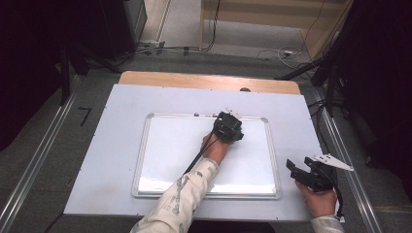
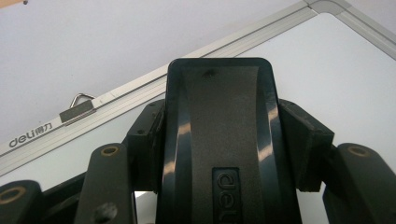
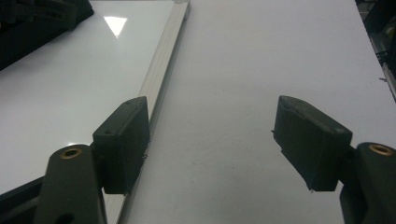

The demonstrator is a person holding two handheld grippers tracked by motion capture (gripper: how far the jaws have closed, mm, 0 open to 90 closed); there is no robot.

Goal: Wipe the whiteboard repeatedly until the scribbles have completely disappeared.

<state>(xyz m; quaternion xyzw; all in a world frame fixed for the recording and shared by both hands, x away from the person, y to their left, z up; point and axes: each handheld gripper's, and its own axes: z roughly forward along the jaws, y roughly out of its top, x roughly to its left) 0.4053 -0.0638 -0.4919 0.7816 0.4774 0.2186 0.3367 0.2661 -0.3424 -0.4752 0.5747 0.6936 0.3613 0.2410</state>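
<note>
High view: a whiteboard (image 1: 170, 155) with a silver frame lies flat on a white sheet covering the table (image 1: 204, 80). The left tool (image 1: 228, 127) stands over the board's far edge, right of the middle of that edge, and its jaws are clamped on a black board eraser (image 2: 219, 140). In the left tool view the eraser rises between the two black pads (image 2: 308, 144), which press its sides; its lower end is cut off by the picture's bottom edge, and an embossed brand mark on it is only partly legible. Whether the eraser's underside touches the board cannot be told. Beyond the eraser's tip runs the board's frame, carrying a small metal hanger clip (image 2: 78, 108) and a printed logo (image 2: 30, 135) to the left. The right tool (image 1: 302, 173) is held near the board's near right corner, just beside the frame and over the sheet; its jaws stand wide apart with nothing between them. In the right tool view the left pad (image 3: 123, 140) overlaps the frame edge, and a dark shape at the upper left corner is too cropped to identify.
</note>
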